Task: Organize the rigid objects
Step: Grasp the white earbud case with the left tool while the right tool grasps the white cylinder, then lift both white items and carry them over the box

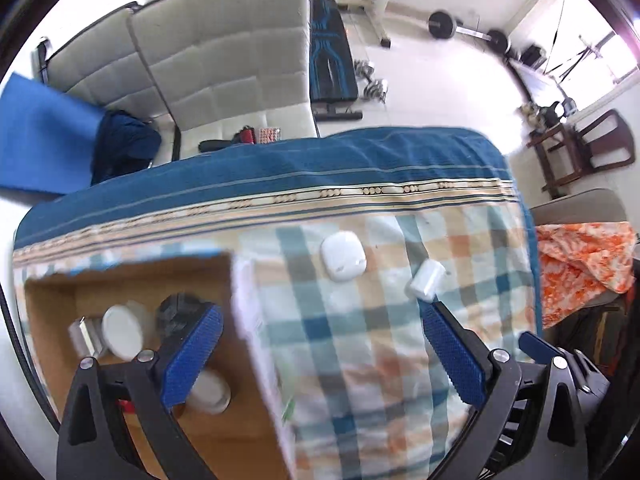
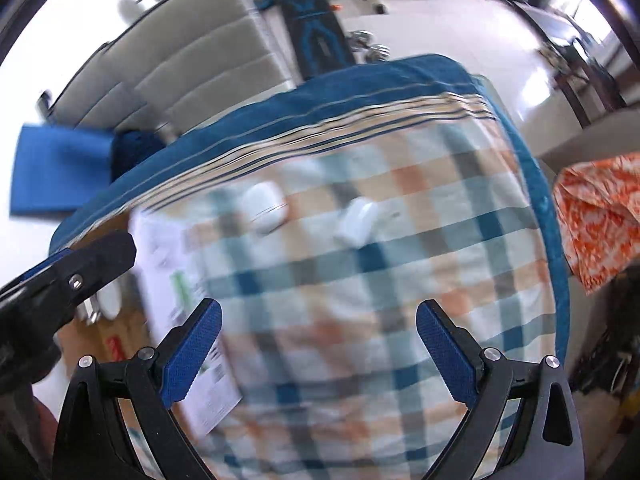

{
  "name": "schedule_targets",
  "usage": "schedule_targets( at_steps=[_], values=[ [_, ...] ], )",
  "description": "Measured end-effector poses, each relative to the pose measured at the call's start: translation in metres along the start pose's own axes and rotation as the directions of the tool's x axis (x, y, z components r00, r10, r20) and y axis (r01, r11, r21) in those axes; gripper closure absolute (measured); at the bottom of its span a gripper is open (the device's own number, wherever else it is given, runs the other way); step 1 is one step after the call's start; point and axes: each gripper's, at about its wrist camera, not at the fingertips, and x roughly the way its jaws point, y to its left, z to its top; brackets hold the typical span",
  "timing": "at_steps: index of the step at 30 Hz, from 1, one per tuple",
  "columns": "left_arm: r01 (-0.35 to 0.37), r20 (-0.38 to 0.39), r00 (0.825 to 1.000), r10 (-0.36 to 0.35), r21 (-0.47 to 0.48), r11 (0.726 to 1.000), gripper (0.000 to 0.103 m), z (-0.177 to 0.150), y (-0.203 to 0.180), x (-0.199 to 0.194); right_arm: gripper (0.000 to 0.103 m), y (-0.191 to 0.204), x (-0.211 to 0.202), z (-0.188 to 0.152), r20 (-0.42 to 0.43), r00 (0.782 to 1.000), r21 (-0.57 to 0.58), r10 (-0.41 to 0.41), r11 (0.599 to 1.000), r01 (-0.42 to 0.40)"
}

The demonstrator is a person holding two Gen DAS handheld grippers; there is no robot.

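While both the left gripper point(image 1: 320, 344) and right gripper point(image 2: 318, 344) hang spread and empty, the white earbud case point(image 1: 343, 256) and white cylinder point(image 1: 427, 281) lie on the checked cloth point(image 1: 360, 360), outside the cardboard box point(image 1: 248, 400); a hurried grab could roll the cylinder away.

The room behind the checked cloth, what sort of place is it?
Most likely a room in a home that doubles as a gym. A barbell lies on the pale floor beside a weight bench, and a padded white sofa stands behind the table with the checked cloth.
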Motion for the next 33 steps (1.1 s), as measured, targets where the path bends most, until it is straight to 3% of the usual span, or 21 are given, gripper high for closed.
schedule_targets(
  at_steps=[4, 6, 8, 13, 16, 18, 20, 24, 27, 33],
  values=[
    [-0.005, -0.066, 0.998, 0.006, 0.011, 1.000, 0.002, 0.024, -0.016, 0.048, 0.004, -0.028, 0.033, 0.027, -0.032, 0.999, 0.077, 0.017, 0.997, -0.014],
    [-0.020, -0.081, 0.996, 0.021, 0.007, 1.000, 0.017, 0.031, -0.021, 0.068, 0.007, -0.036, 0.054, 0.037, -0.050, 0.998, 0.108, 0.036, 0.994, -0.030],
    [-0.020, -0.124, 0.992, 0.020, 0.002, 1.000, 0.030, 0.037, -0.022, 0.088, 0.020, -0.040, 0.073, 0.044, -0.075, 0.995, 0.131, 0.061, 0.990, -0.051],
    [-0.025, -0.187, 0.982, 0.023, -0.008, 1.000, 0.031, 0.042, -0.019, 0.125, 0.031, -0.039, 0.117, 0.054, -0.136, 0.987, 0.161, 0.085, 0.985, -0.063],
    [-0.026, -0.238, 0.971, 0.024, -0.006, 1.000, 0.031, 0.045, -0.018, 0.144, 0.046, -0.035, 0.140, 0.058, -0.167, 0.982, 0.159, 0.083, 0.986, -0.056],
    [-0.009, -0.287, 0.958, 0.006, -0.008, 1.000, 0.031, 0.046, -0.018, 0.155, 0.055, -0.034, 0.145, 0.057, -0.165, 0.985, 0.136, 0.045, 0.990, -0.022],
    [-0.014, -0.293, 0.956, 0.013, 0.001, 1.000, 0.031, 0.049, -0.018, 0.161, 0.067, -0.031, 0.143, 0.057, -0.165, 0.986, 0.102, 0.007, 0.995, 0.010],
    [-0.047, -0.294, 0.954, 0.053, 0.030, 0.998, 0.034, 0.052, -0.020, 0.173, 0.069, -0.033, 0.142, 0.054, -0.190, 0.982, 0.058, -0.014, 0.998, 0.026],
    [-0.064, -0.271, 0.959, 0.083, 0.078, 0.995, 0.055, 0.049, -0.029, 0.171, 0.069, -0.037, 0.140, 0.049, -0.205, 0.978, 0.025, -0.037, 0.999, 0.043],
    [-0.023, -0.278, 0.959, 0.048, 0.090, 0.996, 0.056, 0.025, -0.042, 0.161, 0.069, -0.048, 0.134, 0.028, -0.234, 0.969, -0.038, -0.072, 0.997, 0.065]
  ],
)
